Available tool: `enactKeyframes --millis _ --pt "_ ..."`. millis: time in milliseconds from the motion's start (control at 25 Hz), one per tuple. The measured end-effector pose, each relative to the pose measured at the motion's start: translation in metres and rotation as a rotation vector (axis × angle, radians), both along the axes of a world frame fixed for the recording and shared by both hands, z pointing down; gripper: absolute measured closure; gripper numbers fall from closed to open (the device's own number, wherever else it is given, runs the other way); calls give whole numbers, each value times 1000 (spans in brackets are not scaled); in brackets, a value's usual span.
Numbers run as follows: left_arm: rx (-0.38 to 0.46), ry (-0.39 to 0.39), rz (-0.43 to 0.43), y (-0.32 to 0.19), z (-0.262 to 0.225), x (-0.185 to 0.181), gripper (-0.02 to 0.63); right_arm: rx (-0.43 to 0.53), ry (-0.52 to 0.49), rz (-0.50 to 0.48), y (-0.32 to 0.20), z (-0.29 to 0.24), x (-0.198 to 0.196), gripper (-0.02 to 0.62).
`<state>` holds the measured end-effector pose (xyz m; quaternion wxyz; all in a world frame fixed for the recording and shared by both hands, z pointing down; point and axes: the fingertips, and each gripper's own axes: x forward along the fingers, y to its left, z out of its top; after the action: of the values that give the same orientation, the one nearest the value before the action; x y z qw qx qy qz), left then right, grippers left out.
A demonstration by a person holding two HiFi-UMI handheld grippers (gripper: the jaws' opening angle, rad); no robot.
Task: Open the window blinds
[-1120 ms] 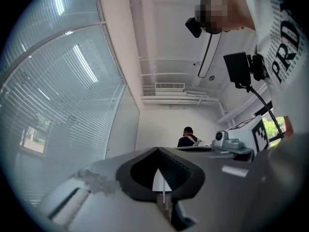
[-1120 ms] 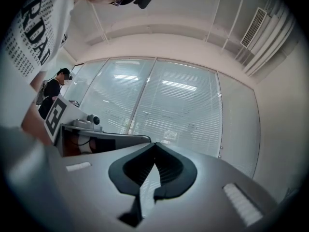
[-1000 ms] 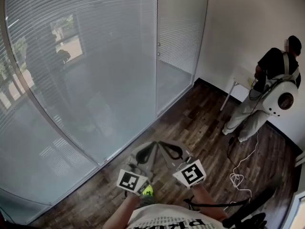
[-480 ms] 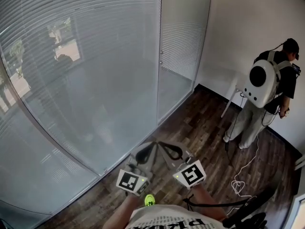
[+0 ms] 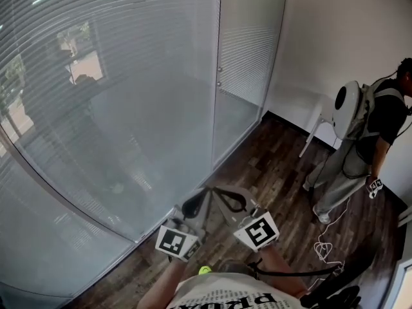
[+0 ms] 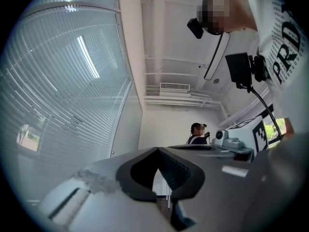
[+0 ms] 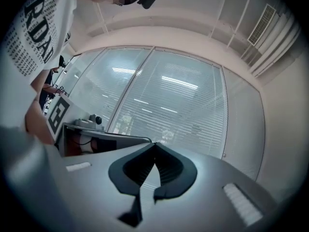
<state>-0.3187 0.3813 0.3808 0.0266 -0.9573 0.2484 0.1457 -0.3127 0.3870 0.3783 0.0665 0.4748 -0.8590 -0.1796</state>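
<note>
The blinds [image 5: 116, 76] fill the left and upper part of the head view. Their slats are lowered across the curved glass wall [image 5: 248, 56], and the outdoors shows only dimly through them at upper left. Below and to the right runs the wooden floor [image 5: 277, 166]. A person [image 5: 370, 127] with a white pack stands at the right edge, near a white cable [image 5: 324, 242] looped on the boards.

The step in hand reads as the approach — the blinds are untouched. At bottom centre the left gripper [image 5: 203, 196] and the right gripper [image 5: 220, 193] point side by side toward the glass, well apart from it. Each has its fingers clenched tip to tip on nothing.

The next move calls for finding the control — a cord, wand or knob. I cannot make one out in any view. One pair of fingers must then loosen to take it.

Only the left gripper view shows the ceiling vent [image 6: 171, 86], above the far person. Only the right gripper view shows the full sweep of slats with the ceiling lights mirrored in them.
</note>
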Motion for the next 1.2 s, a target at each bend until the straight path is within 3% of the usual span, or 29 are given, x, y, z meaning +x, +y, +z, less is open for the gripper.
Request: enactKeyframes --millis 160,360,440,760,1200 --pt "-41 -1 5 -44 -23 25 615 -33 -2 2 -48 -21 25 588" --pt "-72 -84 -9 -133 -22 134 615 -80 -66 -12 -136 -25 134 588" --pt "-63 -88 -17 -155 -16 156 615 -78 -70 -17 -159 -18 156 589" --pt "-27 -95 -45 -177 -25 164 615 -34 -65 -35 -180 -27 164 589" --pt "-43 -103 -121 -230 -8 233 615 -71 -92 -76 -234 -10 234 589"
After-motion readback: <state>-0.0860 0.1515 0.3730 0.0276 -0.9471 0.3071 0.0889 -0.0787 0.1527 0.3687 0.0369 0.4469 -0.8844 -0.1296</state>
